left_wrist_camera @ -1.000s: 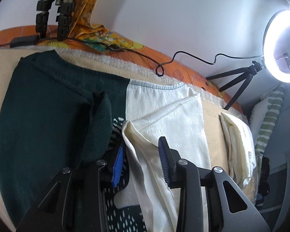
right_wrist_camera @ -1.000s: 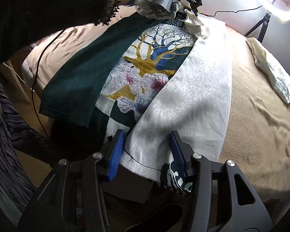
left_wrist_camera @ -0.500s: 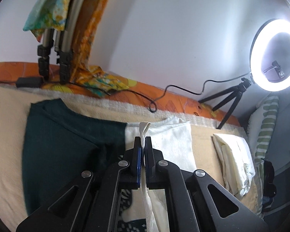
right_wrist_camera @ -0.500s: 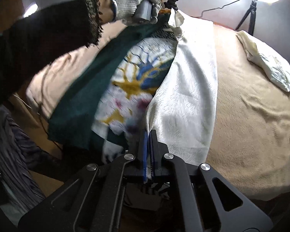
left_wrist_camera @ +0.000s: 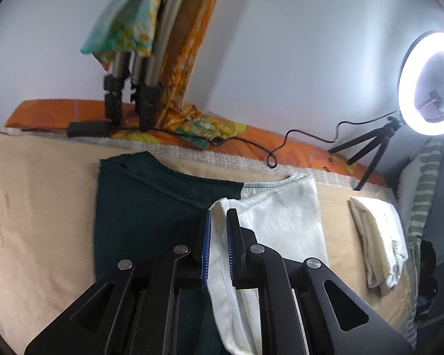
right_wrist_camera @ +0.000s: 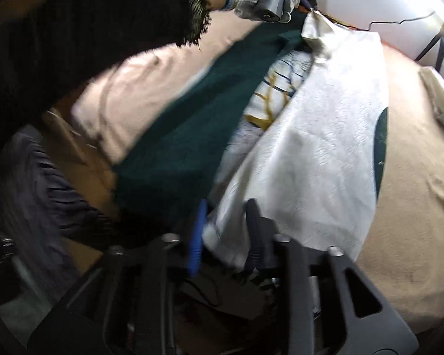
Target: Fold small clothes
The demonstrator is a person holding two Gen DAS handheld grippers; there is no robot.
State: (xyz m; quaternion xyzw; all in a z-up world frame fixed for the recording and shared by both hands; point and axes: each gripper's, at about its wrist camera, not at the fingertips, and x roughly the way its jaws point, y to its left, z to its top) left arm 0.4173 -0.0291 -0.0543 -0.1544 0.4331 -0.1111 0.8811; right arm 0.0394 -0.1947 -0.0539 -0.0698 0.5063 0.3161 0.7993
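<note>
Here the left tool (left_wrist_camera: 219, 242) pinches the white flap of the garment (left_wrist_camera: 281, 222) on the bed (left_wrist_camera: 44, 207), jaws easing open. The right tool (right_wrist_camera: 225, 236) also opens around the lower hem — likely releasing the fold.

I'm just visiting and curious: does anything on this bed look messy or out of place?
Nothing damaged or spilled. The green-and-white garment is simply mid-fold, its white edge pinched up off the beige blanket. A black cable trails loosely along the orange bedding behind.

Hidden and blurred parts

The right wrist view is motion-smeared: whether the right gripper (right_wrist_camera: 225, 230) pads press the shirt (right_wrist_camera: 325, 148) between them cannot be told. Below the left gripper (left_wrist_camera: 219, 248) jaws, the shirt runs off-frame.
</note>
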